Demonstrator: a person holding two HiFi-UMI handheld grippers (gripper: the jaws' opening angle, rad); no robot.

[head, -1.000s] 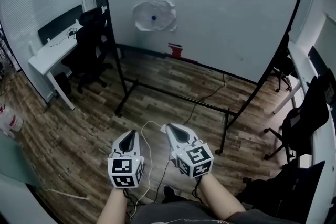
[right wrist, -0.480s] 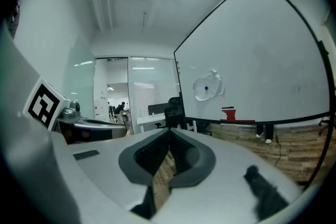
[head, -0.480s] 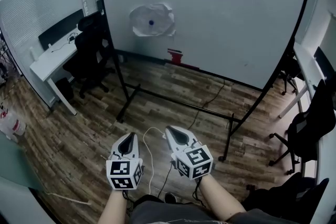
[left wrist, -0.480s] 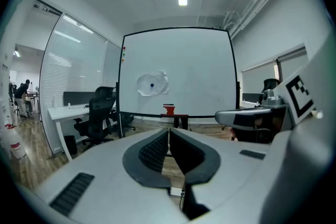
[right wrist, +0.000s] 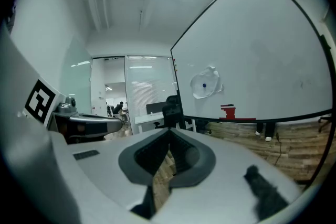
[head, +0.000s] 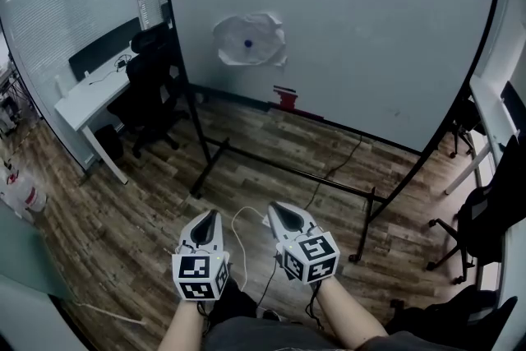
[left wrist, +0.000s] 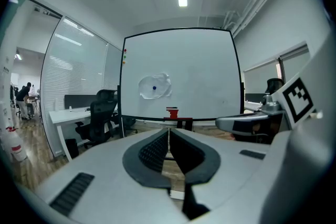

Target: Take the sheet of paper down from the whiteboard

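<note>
A crumpled white sheet of paper (head: pixel 250 40) hangs on the whiteboard (head: pixel 370 20), pinned by a blue magnet (head: pixel 248 43). The paper (left wrist: pixel 154 86) also shows ahead in the left gripper view, and the paper (right wrist: pixel 206 83) sits right of centre in the right gripper view. My left gripper (head: pixel 209 217) and right gripper (head: pixel 278 211) are held side by side low in the head view, well short of the board. Both are shut with nothing between their jaws.
A red eraser (head: pixel 285 98) rests on the board's tray below the paper. The board stands on a black frame (head: pixel 288 168) with feet on the wood floor. A white desk (head: pixel 86 99) and black chair (head: pixel 152 86) stand left; more chairs (head: pixel 485 210) at right. A cable (head: pixel 246 251) trails on the floor.
The view has shifted closer to the whiteboard, and the paper sits slightly lower and further right in the head view. Both grippers stay shut and side by side.
</note>
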